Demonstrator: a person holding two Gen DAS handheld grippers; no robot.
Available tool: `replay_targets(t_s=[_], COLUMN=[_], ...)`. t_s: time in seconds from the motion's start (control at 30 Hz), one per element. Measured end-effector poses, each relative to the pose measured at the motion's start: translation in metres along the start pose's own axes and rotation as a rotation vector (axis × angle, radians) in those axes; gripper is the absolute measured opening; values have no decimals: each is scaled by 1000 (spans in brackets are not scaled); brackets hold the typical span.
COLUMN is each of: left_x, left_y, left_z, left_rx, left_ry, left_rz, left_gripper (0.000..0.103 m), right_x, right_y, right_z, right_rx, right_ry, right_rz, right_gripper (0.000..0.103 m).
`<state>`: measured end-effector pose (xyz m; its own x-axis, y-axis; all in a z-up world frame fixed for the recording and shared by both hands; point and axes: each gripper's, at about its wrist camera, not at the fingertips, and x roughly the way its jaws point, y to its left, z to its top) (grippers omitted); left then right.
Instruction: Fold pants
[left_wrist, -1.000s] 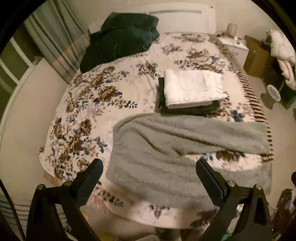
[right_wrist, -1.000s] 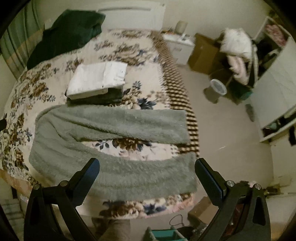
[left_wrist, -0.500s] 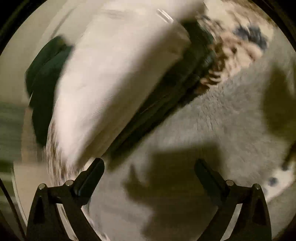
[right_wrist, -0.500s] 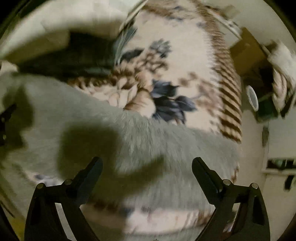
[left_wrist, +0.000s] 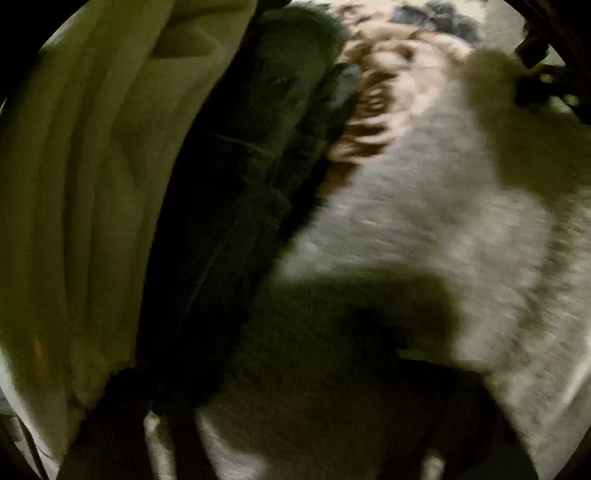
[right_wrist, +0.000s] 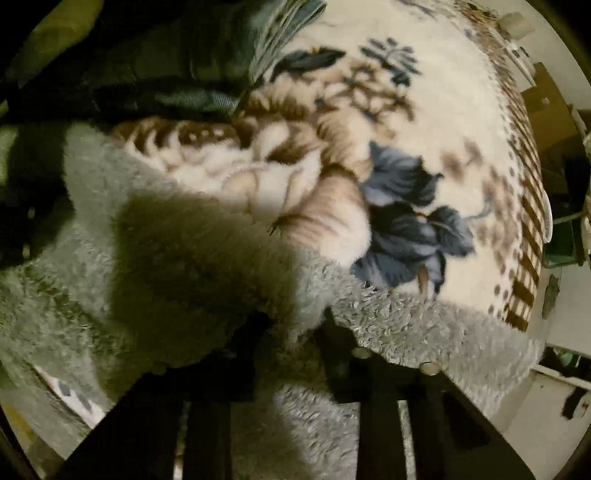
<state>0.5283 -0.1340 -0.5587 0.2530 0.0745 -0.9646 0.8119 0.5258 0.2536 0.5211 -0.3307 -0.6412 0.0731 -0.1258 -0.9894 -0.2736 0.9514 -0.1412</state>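
We judged fold barely begun — grey fleece pants (right_wrist: 424, 325) lay on floral blanket (right_wrist: 424, 122). Right gripper (right_wrist: 295, 332) had just closed, pinching fleece. Left gripper (left_wrist: 306, 391) — dark, blurred — had just closed; fleece apparently between. All folds remained.

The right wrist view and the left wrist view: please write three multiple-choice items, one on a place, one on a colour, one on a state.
1. What do the fuzzy pants lie on?
A. a floral blanket
B. a wooden floor
C. a glass desk

2. What colour are the pants?
A. red
B. grey
C. black

3. How does the right gripper stand?
A. wide open above the pants
B. out of view
C. closed, pinching pants fabric

Answers:
1 A: flower-printed blanket shows beyond the pants.
2 B: the pile is grey in both views.
3 C: a tuft of grey pile bunches between its dark fingers; its jaws have just been closing.
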Motion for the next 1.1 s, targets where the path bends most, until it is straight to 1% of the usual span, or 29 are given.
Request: replay_targets(t_s=[0.07, 0.1, 0.2, 0.23, 0.27, 0.3, 0.33, 0.37, 0.4, 0.43, 0.47, 0.5, 0.57, 0.6, 0.63, 0.67, 0.7, 0.73, 0.77, 0.8, 0.83, 0.87, 0.9, 0.93, 0.97, 1.0, 1.03, 1.1], left_x=[-13, -20, -49, -71, -86, -109, -123, -151, -169, -170, -166, -160, -138, -122, -101, -81, -71, -70, -70, -72, -85, -98, -107, -119, -135, -142, -142, -139], left_y=[-5, -4, -1, 5, 8, 11, 12, 9, 3, -24, -43, -56, -82, -90, -104, -115, -121, -124, -123, -121, -114, -108, -103, -96, -83, -72, -62, -24], left_z=[-5, -7, -14, -19, -29, -39, -47, -66, -82, -96, -111, -134, -165, -179, -190, -206, -217, -223, -231, -235, -244, -254, -262, -273, -288, -300, -304, -327], left_rx=[4, -13, -101, -166, -218, -292, -333, -405, -468, -527, -576, -627, -693, -725, -777, -840, -881, -908, -953, -978, -1029, -1073, -1101, -1146, -1210, -1250, -1275, -1368], left_ry=[-22, -25, -76, -110, -128, -155, -172, -202, -216, -215, -202, -185, -92, -38, 26, 88, 113, 118, 107, 105, 70, 36, 16, -10, -45, -55, -55, -48], left_rz=[33, 33, 56, 73, 67, 57, 50, 38, 19, -9, -20, -44, -89, -118, -166, -204, -209, -209, -240, -262, -299, -323, -344, -371, -390, -374, -353, -277], left_gripper=[11, 9, 8, 8, 8, 8, 8, 8, 8, 8, 8, 8, 9, 9, 12, 12, 17, 22, 27, 37, 50, 60, 86, 100, 100, 100, 100, 100], right_x=[-8, -11, -34, -42, -55, -64, -76, -90, -99, -111, -119, -122, -125, -115, -103, -88, -75, -61, -54, -51, -54, -59, -69, -78, -88, -97, -102, -117], right_y=[0, 0, -3, -6, -8, -9, -8, -4, 2, 11, 28, 44, 74, 90, 101, 106, 109, 113, 115, 113, 109, 107, 101, 96, 89, 82, 76, 58], right_z=[-7, -9, -22, -28, -37, -43, -55, -72, -78, -99, -120, -141, -179, -198, -209, -219, -223, -227, -230, -231, -232, -234, -236, -237, -239, -240, -238, -230], right_rx=[8, 17, 73, 95, 125, 141, 157, 172, 177, 184, 188, 185, 164, 139, 132, 143, 154, 158, 169, 191, 225, 246, 282, 311, 346, 383, 410, 487], right_ry=[-19, -24, -71, -87, -115, -135, -158, -182, -194, -205, -201, -190, -155, -108, -54, 0, 39, 95, 135, 153, 163, 160, 149, 136, 123, 110, 100, 68], right_rz=[-15, -18, -10, -4, 8, 14, 22, 33, 41, 55, 69, 86, 83, 88, 100, 124, 149, 169, 192, 218, 257, 282, 317, 332, 348, 362, 361, 328], right_gripper=[13, 12, 10, 10, 10, 10, 10, 10, 10, 10, 10, 10, 10, 11, 12, 19, 25, 42, 69, 89, 99, 99, 99, 99, 99, 99, 99, 99])
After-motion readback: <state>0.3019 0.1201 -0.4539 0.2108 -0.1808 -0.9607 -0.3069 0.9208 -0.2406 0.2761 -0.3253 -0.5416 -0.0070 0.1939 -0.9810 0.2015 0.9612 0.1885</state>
